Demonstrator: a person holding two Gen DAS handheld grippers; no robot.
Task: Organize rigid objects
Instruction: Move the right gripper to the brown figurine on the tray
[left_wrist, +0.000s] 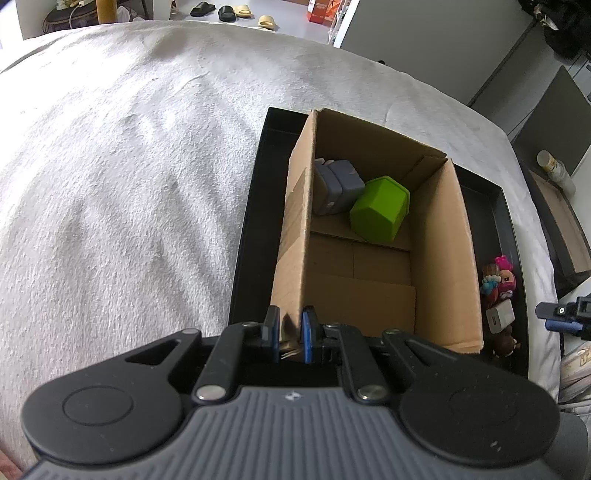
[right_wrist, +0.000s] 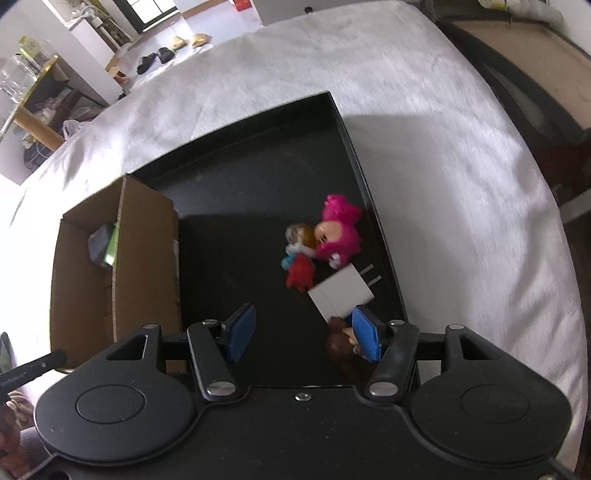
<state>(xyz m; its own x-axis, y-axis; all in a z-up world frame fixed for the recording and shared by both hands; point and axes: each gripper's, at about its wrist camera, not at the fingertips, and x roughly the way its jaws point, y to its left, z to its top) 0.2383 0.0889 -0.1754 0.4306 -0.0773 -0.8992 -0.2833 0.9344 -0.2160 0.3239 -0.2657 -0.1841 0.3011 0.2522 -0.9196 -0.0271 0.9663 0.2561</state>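
Observation:
A cardboard box (left_wrist: 439, 236) stands in a black tray (left_wrist: 251, 221) on a white cloth. Inside it lie a grey block (left_wrist: 336, 181) and a green block (left_wrist: 380, 208). My left gripper (left_wrist: 290, 328) is shut on the box's near left wall corner. In the right wrist view the box (right_wrist: 144, 236) is at the left of the tray (right_wrist: 240, 206). My right gripper (right_wrist: 303, 332) is open above the tray floor. Ahead of it lie a white charger (right_wrist: 341, 293), a pink figure (right_wrist: 338, 230), a red figure (right_wrist: 299, 271) and a brown toy (right_wrist: 340, 343) by the right finger.
The white cloth (left_wrist: 122, 177) covers the surface around the tray. The toys also show right of the box in the left wrist view (left_wrist: 498, 288). Slippers (left_wrist: 229, 13) lie on the floor beyond. A second box (left_wrist: 565, 218) sits off the right edge.

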